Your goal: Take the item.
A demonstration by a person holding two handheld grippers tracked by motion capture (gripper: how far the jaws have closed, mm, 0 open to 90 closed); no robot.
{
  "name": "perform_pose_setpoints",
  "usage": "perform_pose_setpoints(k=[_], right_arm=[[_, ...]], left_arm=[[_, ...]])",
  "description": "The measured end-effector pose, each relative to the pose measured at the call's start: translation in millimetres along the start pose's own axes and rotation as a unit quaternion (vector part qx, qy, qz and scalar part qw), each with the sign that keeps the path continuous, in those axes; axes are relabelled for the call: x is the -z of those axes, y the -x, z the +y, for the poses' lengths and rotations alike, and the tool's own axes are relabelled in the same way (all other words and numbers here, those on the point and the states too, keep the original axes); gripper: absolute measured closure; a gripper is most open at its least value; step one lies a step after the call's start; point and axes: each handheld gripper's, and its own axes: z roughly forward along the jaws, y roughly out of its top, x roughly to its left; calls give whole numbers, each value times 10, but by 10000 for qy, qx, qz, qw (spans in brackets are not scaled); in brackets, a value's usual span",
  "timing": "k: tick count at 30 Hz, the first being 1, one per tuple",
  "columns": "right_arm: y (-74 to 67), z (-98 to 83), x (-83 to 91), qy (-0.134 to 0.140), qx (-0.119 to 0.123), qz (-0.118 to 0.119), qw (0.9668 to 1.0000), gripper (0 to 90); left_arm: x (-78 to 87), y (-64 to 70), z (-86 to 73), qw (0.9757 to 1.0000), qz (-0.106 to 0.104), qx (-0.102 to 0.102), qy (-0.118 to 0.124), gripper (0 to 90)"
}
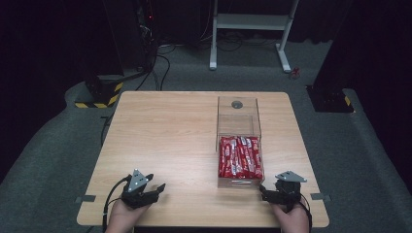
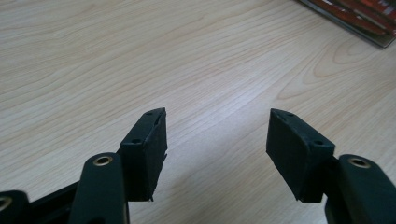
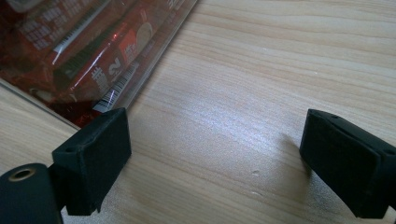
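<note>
Worktop (image 1: pixel 170 141) of pale wood-grain laminate with rounded corners carries a clear plastic box (image 1: pixel 238 121) on its right half. This box is a long rectangle whose long axis runs from the person's side toward the far edge. Its near part is packed with red foil-wrapped snack bars (image 1: pixel 240 156), glossy, with white print and barcodes; they lie side by side with their long axes along the box's own. The far part of the box holds no bars, and a small round grey fitting (image 1: pixel 237 104) shows through it on the worktop near the far edge.

From the high view, the left gripper (image 1: pixel 154 190) sits low at the near left of the worktop, held in a hand (image 1: pixel 125 218), its jaws pointing forward and toward the right, well apart from the box. In the left gripper view its jaws stand spread over bare wood with nothing between the matte black, blocky pads (image 2: pixel 145 151); a corner of the box shows at the top right.

The right gripper (image 1: pixel 263 191) sits at the near right, just beside the near right corner of the box, jaws angled toward the left. In the right gripper view its jaws are spread wide and hold nothing, the left pad (image 3: pixel 95 154) close to the box's clear wall.
</note>
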Motion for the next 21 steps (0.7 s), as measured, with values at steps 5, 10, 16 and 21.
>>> perform_pose_setpoints(k=[5, 10, 16, 21], right_arm=[[0, 0, 0, 3, 2, 3, 10000, 88], [0, 0, 0, 4, 6, 5, 10000, 89], [0, 0, 1, 3, 4, 7, 10000, 90], [1, 0, 0, 10, 11, 5, 10000, 90]], left_arm=[[-26, 45, 37, 9999, -111, -60, 22, 385], [-32, 68, 81, 9999, -139, -30, 47, 381], [-17, 94, 144, 9999, -82, -26, 95, 382], [-24, 130, 188, 9999, -106, -22, 131, 381]])
